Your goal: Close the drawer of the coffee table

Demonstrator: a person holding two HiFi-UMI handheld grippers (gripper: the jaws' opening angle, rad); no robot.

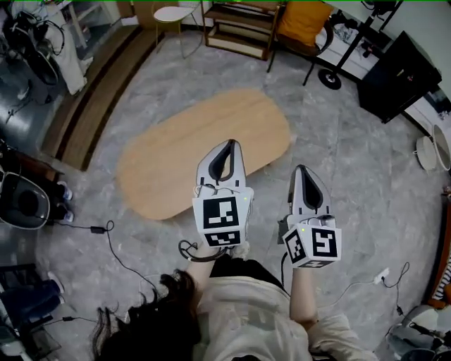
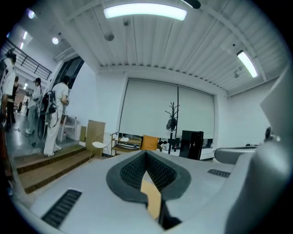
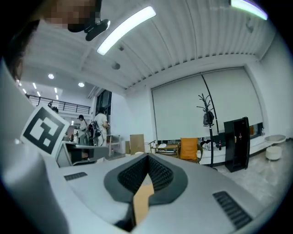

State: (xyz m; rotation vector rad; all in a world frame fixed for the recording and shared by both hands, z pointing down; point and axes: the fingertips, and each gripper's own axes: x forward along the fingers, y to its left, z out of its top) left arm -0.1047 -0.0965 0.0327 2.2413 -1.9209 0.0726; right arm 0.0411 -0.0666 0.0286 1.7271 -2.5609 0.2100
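Note:
The coffee table (image 1: pixel 176 162) is a long oval with a light wood top, standing on the grey marble floor in front of me in the head view. No drawer shows from this angle. My left gripper (image 1: pixel 229 144) hangs over the table's near right part, its jaws meeting at the tip, with nothing held. My right gripper (image 1: pixel 301 168) hovers just off the table's right edge, above the floor, also shut and holding nothing. In the left gripper view the left gripper (image 2: pixel 145 153) points level across the room, as does the right gripper (image 3: pixel 147 156) in its view.
A chair with an orange cushion (image 1: pixel 303 21), a low wooden shelf (image 1: pixel 239 28) and a white stool (image 1: pixel 173 14) stand beyond the table. A black cabinet (image 1: pixel 398 74) is at the far right. Cables (image 1: pixel 106 229) trail on the floor at the left. People (image 2: pixel 55 114) stand far left.

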